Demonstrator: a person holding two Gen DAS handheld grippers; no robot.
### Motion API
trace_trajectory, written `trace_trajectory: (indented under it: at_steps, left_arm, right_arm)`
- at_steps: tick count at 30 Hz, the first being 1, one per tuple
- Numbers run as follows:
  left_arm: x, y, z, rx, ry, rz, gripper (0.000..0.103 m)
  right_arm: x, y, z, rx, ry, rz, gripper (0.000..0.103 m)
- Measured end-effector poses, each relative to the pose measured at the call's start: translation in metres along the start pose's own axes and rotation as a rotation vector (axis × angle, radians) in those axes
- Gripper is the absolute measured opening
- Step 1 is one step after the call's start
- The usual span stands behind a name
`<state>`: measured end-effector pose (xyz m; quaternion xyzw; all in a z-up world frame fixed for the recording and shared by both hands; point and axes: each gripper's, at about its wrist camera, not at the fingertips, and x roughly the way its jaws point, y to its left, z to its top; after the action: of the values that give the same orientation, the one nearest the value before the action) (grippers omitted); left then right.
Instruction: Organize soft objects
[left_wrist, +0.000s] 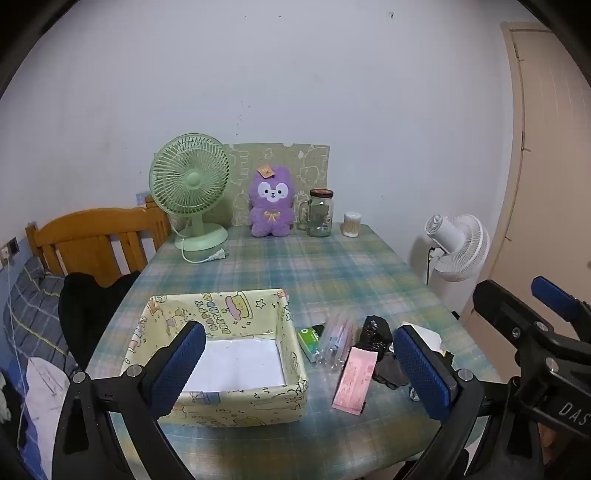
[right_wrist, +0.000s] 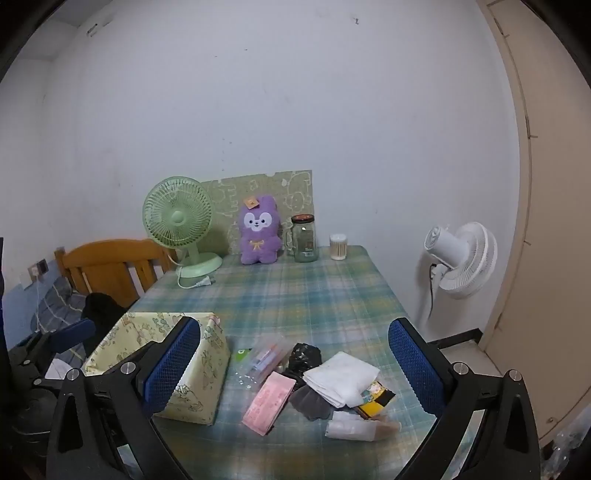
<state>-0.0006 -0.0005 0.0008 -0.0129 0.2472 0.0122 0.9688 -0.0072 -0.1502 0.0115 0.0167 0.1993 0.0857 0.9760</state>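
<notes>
A yellow patterned fabric box (left_wrist: 221, 354) with a white bottom sits at the near left of the plaid table; it also shows in the right wrist view (right_wrist: 192, 369). To its right lies a pile: a pink packet (right_wrist: 269, 402), a folded white cloth (right_wrist: 340, 380), a grey cloth (right_wrist: 310, 402), a black crumpled bag (right_wrist: 304, 356), a clear pen pouch (right_wrist: 264, 360) and a green packet (left_wrist: 310, 339). My left gripper (left_wrist: 299, 373) is open above the box's right side. My right gripper (right_wrist: 295, 373) is open above the pile. Both are empty.
At the table's far edge stand a green desk fan (left_wrist: 192, 192), a purple plush toy (left_wrist: 271, 201), a glass jar (left_wrist: 319, 214) and a cotton-swab tub (left_wrist: 351, 224). A wooden chair (left_wrist: 99, 240) is left. A white floor fan (right_wrist: 461, 258) is right.
</notes>
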Motion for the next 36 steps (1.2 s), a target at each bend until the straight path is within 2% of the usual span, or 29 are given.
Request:
trace_trajectory:
  at_steps: [3,6,8,9,16,25,36]
  left_arm:
    - [-0.002,-0.007,-0.002,0.026,-0.007,0.006,0.102]
    - [-0.005,-0.001,-0.002,-0.016,-0.016,-0.013,0.102]
    - [-0.005,-0.001,-0.002,-0.007,-0.010,-0.016,0.102]
    - [-0.009,-0.002,-0.002,-0.003,-0.013,-0.016,0.102]
    - [-0.002,-0.002,0.003,0.000,0.026,-0.033,0.098]
    - [-0.003,-0.004,0.002,0.013,0.018,0.002,0.098]
    - [-0.003,-0.004,0.002,0.016,0.003,0.009,0.098]
  right_arm:
    - [-0.001,0.001,0.000,0.011,0.003,0.001,0.103]
    - [-0.003,0.004,-0.001,0.019,0.010,0.005,0.103]
    - [-0.007,0.007,-0.002,0.022,0.009,0.005,0.103]
    - [-0.001,0.002,0.000,0.029,0.039,-0.014,0.103]
    - [-0.005,0.002,0.000,0.028,0.027,-0.047,0.103]
    - [-0.003,0.001,-0.001,0.041,0.038,-0.041,0.103]
    - [-0.005,0.003,-0.001,0.041,0.034,-0.046,0.103]
